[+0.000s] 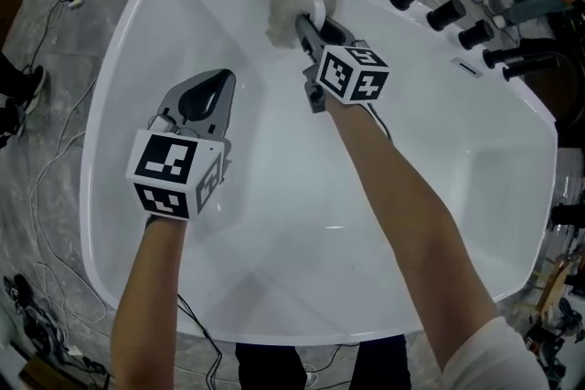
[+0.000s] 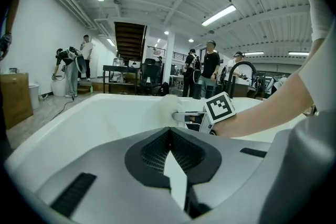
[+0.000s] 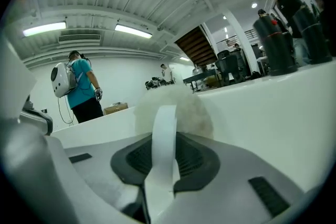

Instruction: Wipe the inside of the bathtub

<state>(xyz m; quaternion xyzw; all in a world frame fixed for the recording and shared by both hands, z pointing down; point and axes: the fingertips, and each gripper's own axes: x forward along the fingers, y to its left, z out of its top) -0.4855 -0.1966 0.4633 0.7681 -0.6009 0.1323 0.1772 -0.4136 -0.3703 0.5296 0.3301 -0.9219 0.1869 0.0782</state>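
White fluffy wiping pad (image 1: 291, 3) sits right at the tip of the right gripper (image 1: 313, 21), touching the far inner wall of the glossy white bathtub (image 1: 439, 196). The right jaws are clamped narrow on the pad's white strap loop (image 3: 163, 139). Left gripper (image 1: 212, 85) has its jaws closed together with nothing between them and is held over the tub's inside, well apart from the right gripper on that gripper's left and nearer the person; black cylindrical knobs (image 1: 445, 13) stand on the rim off to the right gripper's right.
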